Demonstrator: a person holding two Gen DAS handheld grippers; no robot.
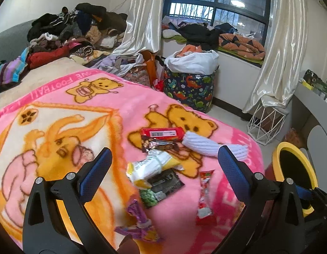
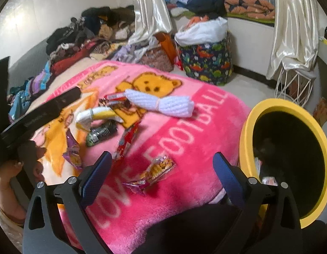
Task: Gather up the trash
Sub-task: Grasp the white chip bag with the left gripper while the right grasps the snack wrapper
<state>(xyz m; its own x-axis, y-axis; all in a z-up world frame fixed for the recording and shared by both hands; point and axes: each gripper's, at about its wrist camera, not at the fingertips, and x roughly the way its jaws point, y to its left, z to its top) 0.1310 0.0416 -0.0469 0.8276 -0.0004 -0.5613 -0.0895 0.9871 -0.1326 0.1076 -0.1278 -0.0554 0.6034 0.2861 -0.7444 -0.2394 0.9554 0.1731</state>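
The orange snack wrapper [image 2: 157, 170] lies on the pink blanket [image 2: 184, 127] just ahead of the right claw [image 2: 161, 165], between its 2 spread fingers, long axis slanting from lower left to upper right. That claw holds nothing. The left claw [image 1: 163, 158] is also spread wide and empty above the yellow-white wrapper [image 1: 150, 167]. The yellow bin [image 2: 252, 127] stands beside the bed.

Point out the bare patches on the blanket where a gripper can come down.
Free: the pink band between the white yarn bundle and the orange wrapper, toward the yellow bin. Crowded: the wrappers clustered left of it.
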